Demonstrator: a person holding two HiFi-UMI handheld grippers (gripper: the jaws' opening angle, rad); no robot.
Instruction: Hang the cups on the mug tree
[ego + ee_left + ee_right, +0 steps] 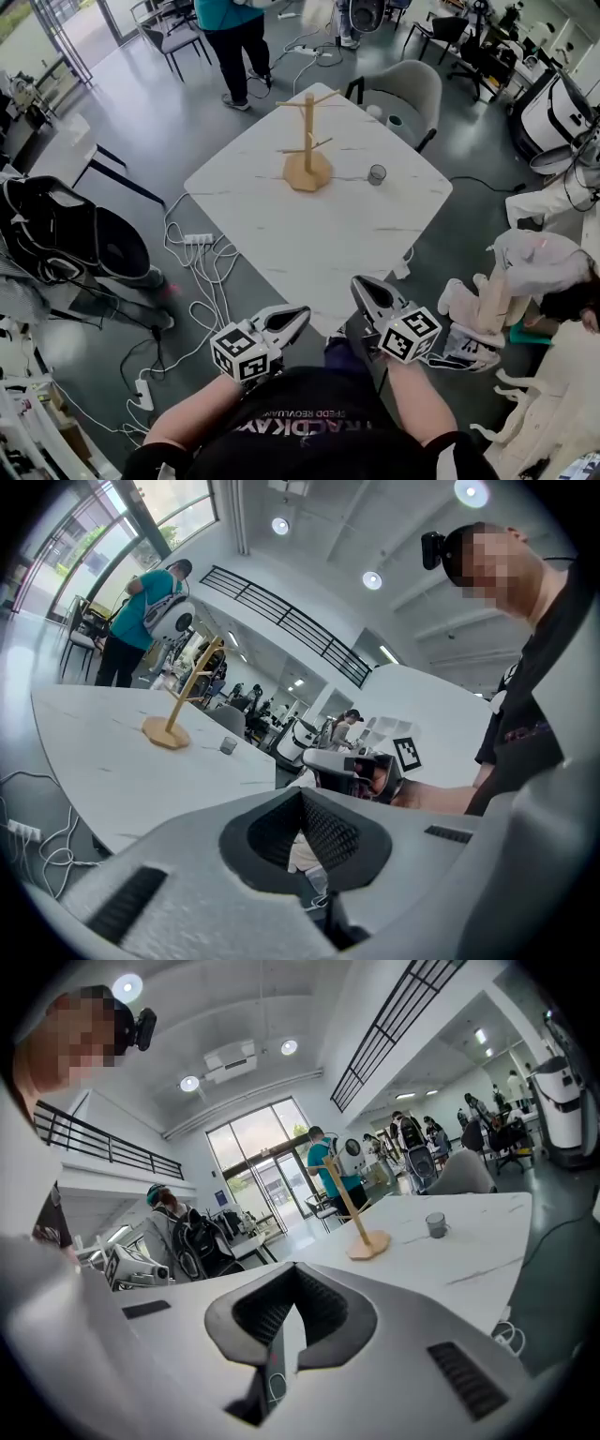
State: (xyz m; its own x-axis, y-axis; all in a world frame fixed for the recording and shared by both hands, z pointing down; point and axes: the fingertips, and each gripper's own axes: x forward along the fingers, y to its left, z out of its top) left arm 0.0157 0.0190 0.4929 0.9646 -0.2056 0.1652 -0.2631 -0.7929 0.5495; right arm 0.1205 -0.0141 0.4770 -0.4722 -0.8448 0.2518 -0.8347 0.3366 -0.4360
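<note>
A wooden mug tree stands bare near the far side of the white table, with a small grey cup on the tabletop just to its right. Both grippers hover off the near table corner, far from the cup and the tree. My left gripper is shut on nothing, and so is my right gripper. In the left gripper view the jaws meet; the mug tree and cup lie far ahead. The right gripper view shows closed jaws, the tree and the cup.
A grey chair stands behind the table. A black bag on a chair sits left, with a power strip and cables on the floor. One person stands beyond the table; another sits at the right.
</note>
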